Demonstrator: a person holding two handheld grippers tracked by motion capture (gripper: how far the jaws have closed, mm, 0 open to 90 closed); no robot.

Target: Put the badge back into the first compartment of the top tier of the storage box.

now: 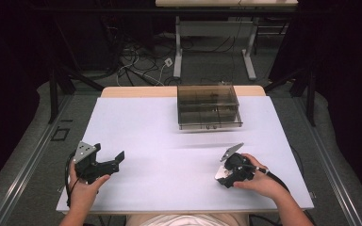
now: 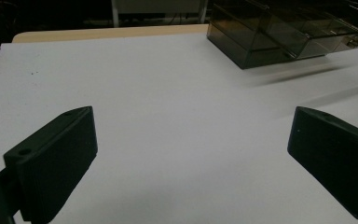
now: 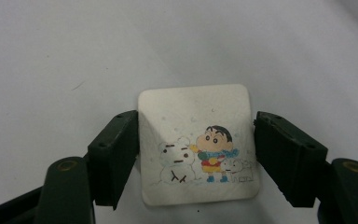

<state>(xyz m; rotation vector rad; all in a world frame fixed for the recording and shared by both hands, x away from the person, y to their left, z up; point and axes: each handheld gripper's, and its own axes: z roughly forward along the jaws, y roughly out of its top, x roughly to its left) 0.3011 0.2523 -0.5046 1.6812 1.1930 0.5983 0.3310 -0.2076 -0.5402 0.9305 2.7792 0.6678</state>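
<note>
One thin picture card (image 3: 198,144) lies flat on the table (image 3: 51,56) between the right hand-held gripper (image 3: 196,154) jaws, which flank its side edges without clamping yet. Light, stiff, low-lying: pinch the edges squarely.

The white desk (image 1: 169,155) is evenly lit from above while the room around and beyond it falls into deep darkness. In the left gripper view the smoky box (image 2: 279,32) at the far right smears with motion blur. The right gripper view is soft and dim toward its corners, its near jaws out of focus.
</note>
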